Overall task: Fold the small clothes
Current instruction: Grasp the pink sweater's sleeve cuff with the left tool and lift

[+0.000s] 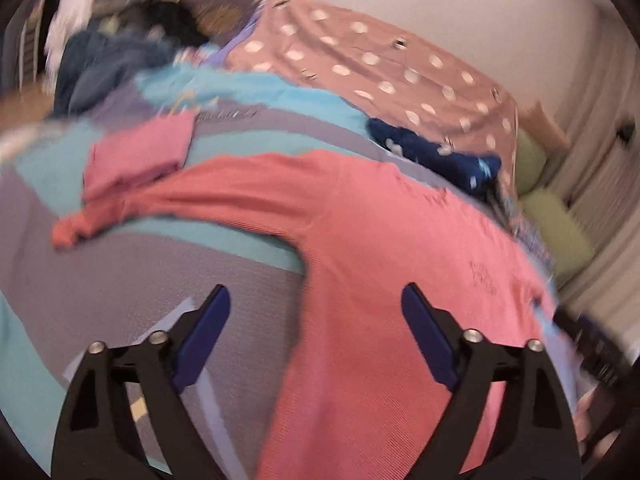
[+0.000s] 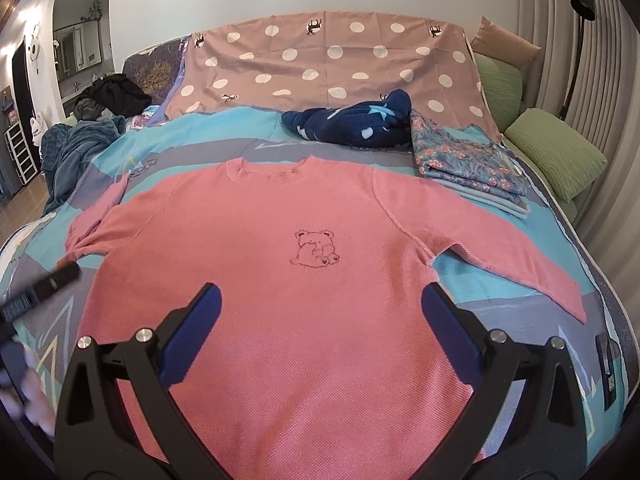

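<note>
A pink long-sleeved sweater [image 2: 304, 264] with a small bear outline on the chest lies flat and face up on the bed, sleeves spread to both sides. My right gripper [image 2: 320, 300] is open and empty above its lower middle. In the blurred left wrist view the same sweater [image 1: 384, 264] runs to the right, its left sleeve [image 1: 132, 208] stretched out leftwards. My left gripper [image 1: 316, 300] is open and empty over the sweater's left side edge. The left gripper's body also shows at the left edge of the right wrist view [image 2: 36, 292].
The bed has a teal and grey cover [image 2: 200, 140]. A folded pink garment [image 1: 140, 152] lies beside the left sleeve. A navy star blanket [image 2: 352, 120], folded floral cloth [image 2: 468, 164], spotted brown sheet [image 2: 332, 56], green pillows [image 2: 556, 152] and dark clothes [image 2: 112, 96] lie further back.
</note>
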Motion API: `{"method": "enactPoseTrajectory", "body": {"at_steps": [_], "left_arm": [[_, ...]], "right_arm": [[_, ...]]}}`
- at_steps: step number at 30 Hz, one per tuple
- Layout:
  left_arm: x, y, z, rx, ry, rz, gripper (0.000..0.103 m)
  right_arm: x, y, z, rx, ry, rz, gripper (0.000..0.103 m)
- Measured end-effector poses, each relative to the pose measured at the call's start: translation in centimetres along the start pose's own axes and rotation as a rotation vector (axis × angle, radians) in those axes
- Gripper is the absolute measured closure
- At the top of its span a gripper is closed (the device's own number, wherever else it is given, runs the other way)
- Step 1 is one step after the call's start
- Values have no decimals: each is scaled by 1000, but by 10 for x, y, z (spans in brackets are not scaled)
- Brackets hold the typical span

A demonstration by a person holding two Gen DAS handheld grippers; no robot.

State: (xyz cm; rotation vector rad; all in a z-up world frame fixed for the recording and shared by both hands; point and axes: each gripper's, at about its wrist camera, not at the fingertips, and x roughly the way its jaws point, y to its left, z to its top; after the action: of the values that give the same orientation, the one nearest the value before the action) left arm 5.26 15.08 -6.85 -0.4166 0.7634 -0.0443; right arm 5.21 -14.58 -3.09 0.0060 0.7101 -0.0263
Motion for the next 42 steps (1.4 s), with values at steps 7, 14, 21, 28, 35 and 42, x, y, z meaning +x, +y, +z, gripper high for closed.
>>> {"method": "enactPoseTrajectory", "body": {"at_steps": [7, 14, 21, 28, 35, 42], "left_arm": [[31, 134, 20, -524, 57, -129, 33], [63, 222, 40, -815, 17, -92, 44], [83, 282, 51, -1000, 2, 21, 44], [69, 294, 76, -956, -80, 25, 98], [12, 186, 161, -549, -222, -60, 98], [20, -17, 187, -60, -159, -248, 97]], "right_arm": [[20, -9, -6, 17, 67, -14, 2], [30, -7, -8, -7, 91, -13, 2], [40, -10, -9, -9, 117, -21, 2], [42, -14, -8, -14, 113, -25, 2], [45, -22, -8, 7, 114, -15, 2], [42, -39, -8, 34, 96, -21, 2]]}}
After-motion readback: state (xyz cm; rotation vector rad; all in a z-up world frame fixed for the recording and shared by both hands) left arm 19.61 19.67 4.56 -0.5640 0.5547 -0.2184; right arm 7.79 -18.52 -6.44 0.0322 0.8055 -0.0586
